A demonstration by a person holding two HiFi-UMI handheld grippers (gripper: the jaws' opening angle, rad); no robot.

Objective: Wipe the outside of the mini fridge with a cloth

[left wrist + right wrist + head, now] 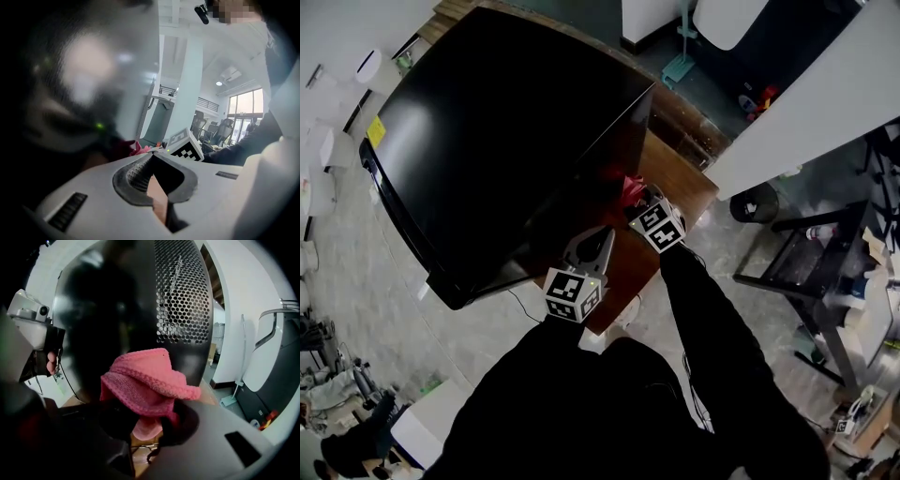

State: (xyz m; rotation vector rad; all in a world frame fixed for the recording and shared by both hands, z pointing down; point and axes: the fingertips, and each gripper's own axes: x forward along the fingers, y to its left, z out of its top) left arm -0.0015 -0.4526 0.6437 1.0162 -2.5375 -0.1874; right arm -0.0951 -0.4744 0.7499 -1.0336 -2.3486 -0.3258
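The black mini fridge [506,122] fills the left and middle of the head view. It stands on a brown wooden worktop [680,178], with its door edge to the far left and its glossy top facing up.

Just right of its near corner is the left hand-held gripper [598,242]. Its own view shows the jaws brought together at the tips with nothing between them, and only a sliver of wood shows through the gap lower down. It sits close beside the fridge wall, but I cannot tell whether it touches.

Further right, the right hand-held gripper [639,199] is clamped on a pink knitted cloth [145,380]. The cloth bunches up above the jaws and hangs a little below them. In the right gripper view the cloth faces the fridge's dark shiny side wall, with a perforated panel [183,291] just to its right. It is at or very near that surface, low on the right-hand side by the worktop. Contact cannot be confirmed.

The wiping looks to be under way on this right side wall. No surface shows streaks or damp patches, so it is not possible to judge what has been covered. The top, the door face and the far side probably remain to be done, or at least checked.
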